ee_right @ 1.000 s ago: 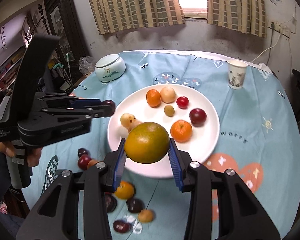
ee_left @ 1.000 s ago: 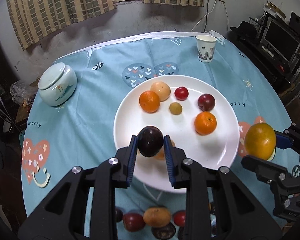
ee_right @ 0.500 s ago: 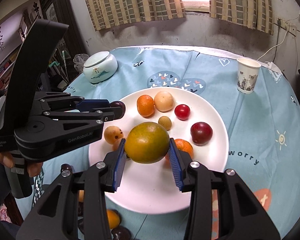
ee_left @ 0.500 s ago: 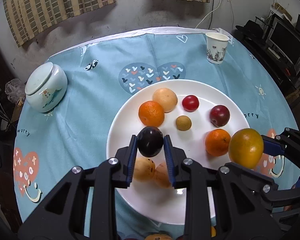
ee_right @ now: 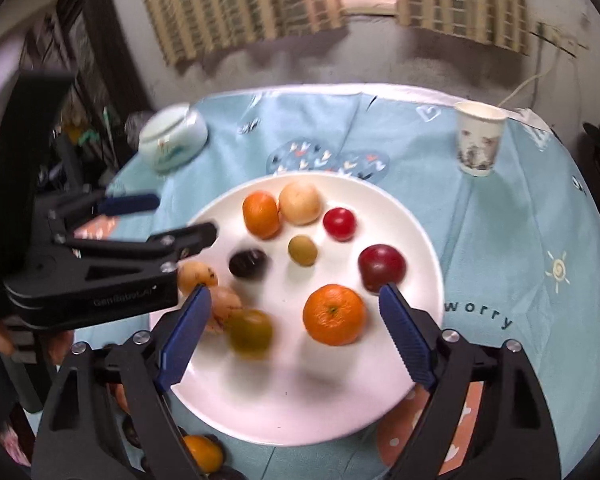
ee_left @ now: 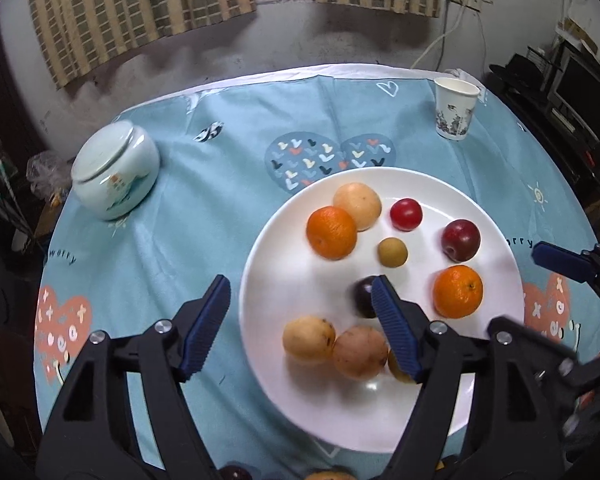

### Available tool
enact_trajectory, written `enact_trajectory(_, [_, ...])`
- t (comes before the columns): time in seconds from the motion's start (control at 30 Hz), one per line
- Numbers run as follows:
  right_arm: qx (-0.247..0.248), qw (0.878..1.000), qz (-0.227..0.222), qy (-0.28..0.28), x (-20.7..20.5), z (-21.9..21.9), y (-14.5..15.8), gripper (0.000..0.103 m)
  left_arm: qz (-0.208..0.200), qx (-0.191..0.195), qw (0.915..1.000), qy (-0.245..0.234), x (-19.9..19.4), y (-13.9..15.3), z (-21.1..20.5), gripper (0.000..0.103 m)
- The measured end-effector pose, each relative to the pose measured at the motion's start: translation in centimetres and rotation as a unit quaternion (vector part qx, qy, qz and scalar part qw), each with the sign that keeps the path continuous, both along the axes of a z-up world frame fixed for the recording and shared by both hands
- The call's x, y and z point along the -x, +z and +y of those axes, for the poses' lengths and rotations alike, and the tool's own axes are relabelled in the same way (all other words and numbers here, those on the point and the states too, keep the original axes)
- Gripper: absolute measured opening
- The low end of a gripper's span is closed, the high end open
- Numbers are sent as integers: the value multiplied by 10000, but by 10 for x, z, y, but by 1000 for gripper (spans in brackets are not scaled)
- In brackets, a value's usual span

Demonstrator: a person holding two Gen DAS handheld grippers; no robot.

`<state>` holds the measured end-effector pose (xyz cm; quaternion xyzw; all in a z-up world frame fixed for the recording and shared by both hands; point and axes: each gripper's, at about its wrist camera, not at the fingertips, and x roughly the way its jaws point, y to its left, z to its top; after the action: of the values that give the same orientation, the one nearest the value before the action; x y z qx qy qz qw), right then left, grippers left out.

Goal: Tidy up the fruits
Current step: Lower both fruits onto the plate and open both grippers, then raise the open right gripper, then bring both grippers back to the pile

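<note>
both grippers over white plate (ee_left: 284, 240), jaws opening, nothing between the pads.
left gripper (ee_left: 300, 322), right gripper (ee_right: 294, 330); dark plum (ee_right: 248, 263) and blurred green-yellow citrus (ee_right: 250, 333) lie on plate among other fruit.

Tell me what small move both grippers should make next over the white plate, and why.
Probably lift both clear. The left gripper and right gripper have jaws opening with nothing pressed between the pads; the dark plum and yellow-green orange look blurred on the white plate. More fruit lies on the tablecloth beside the plate.
</note>
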<state>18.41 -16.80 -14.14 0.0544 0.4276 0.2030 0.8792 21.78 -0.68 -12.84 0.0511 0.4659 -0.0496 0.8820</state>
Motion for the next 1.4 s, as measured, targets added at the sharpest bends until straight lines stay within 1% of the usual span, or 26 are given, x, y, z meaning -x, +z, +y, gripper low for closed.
enact_trajectory(0.07, [-78,9999,61,-87,6,-7,1,86,21,101,9999,77,15,1,8,84])
enact_trajectory(0.17, [-629,9965,443,-317,27,-29,-9,86,112,145,9998,99,48,-2,20,89])
enact_trajectory(0.23, [-1123,9870,974,-609,48,-47,-30,86,234,207,9994,110,71,-4,27,90])
enact_trajectory(0.33, [-1498,9683,1686,-1078,86,-71,-65,86,410,275,9987,101,104,-7,36,90])
enact_trajectory(0.37, [-1516,9646,1800,-1190,99,-77,-71,86,437,283,9986,100,111,-7,37,90])
enact_trajectory(0.43, [-1596,9602,1826,-1386,122,-92,-71,86,460,314,9984,116,126,-4,39,90])
enact_trajectory(0.47, [-1634,9594,1768,-1471,130,-98,-66,86,447,330,9984,107,131,-1,39,90])
enact_trajectory(0.57, [-1794,9605,1251,-1723,148,-117,-33,86,279,385,9989,31,147,17,33,90])
enact_trajectory(0.67, [-1680,9661,405,-1915,165,-134,20,86,7,406,9991,-133,162,40,24,92])
enact_trajectory(0.77, [-1177,9688,-759,-2044,188,-143,89,86,-216,408,9986,-255,175,59,15,92])
enact_trajectory(0.8, [-931,9650,-1325,-2064,202,-145,120,92,-264,434,9983,-288,180,65,14,92])
enact_trajectory(0.87, [-524,9476,-2256,-2199,225,-140,165,102,-341,485,9976,-360,189,74,11,93])
enact_trajectory(0.9, [-322,9329,-2816,-2221,244,-137,192,102,-402,499,9973,-369,193,78,10,93])
enact_trajectory(0.93, [-146,9191,-3210,-2282,259,-133,211,102,-450,525,9969,-381,197,82,10,93])
enact_trajectory(0.97, [44,8997,-3612,-2452,276,-130,230,102,-493,544,9966,-378,200,85,10,93])
enact_trajectory(1.0, [240,8679,-4149,-2720,299,-123,252,102,-547,567,9962,-370,204,88,10,93])
enact_trajectory(1.03, [271,8469,-4489,-2838,317,-120,263,102,-606,597,9957,-366,208,92,11,93])
enact_trajectory(1.07, [229,8204,-4901,-2936,336,-116,273,102,-649,619,9953,-369,211,95,12,93])
enact_trajectory(1.1, [116,7888,-5368,-2991,358,-111,279,102,-689,633,9949,-369,215,99,12,93])
enact_trajectory(1.13, [-20,7699,-5645,-2977,372,-107,281,102,-738,642,9946,-355,219,101,13,93])
enact_trajectory(1.17, [-241,7613,-5836,-2814,382,-104,280,102,-769,651,9943,-352,223,103,15,93])
enact_trajectory(1.2, [-367,7707,-5826,-2556,386,-104,279,102,-789,632,9943,-342,226,104,16,93])
enact_trajectory(1.23, [-427,7902,-5708,-2190,386,-101,278,102,-799,600,9945,-317,229,105,18,93])
enact_trajectory(1.3, [-227,8230,-5390,-1780,378,-91,276,102,-770,524,9954,-241,234,104,23,93])
enact_trajectory(1.37, [-3,8453,-5112,-1553,370,-82,273,102,-757,512,9957,-126,239,102,30,93])
enact_trajectory(1.4, [91,8482,-5091,-1462,368,-77,270,102,-740,530,9958,-55,242,100,35,93])
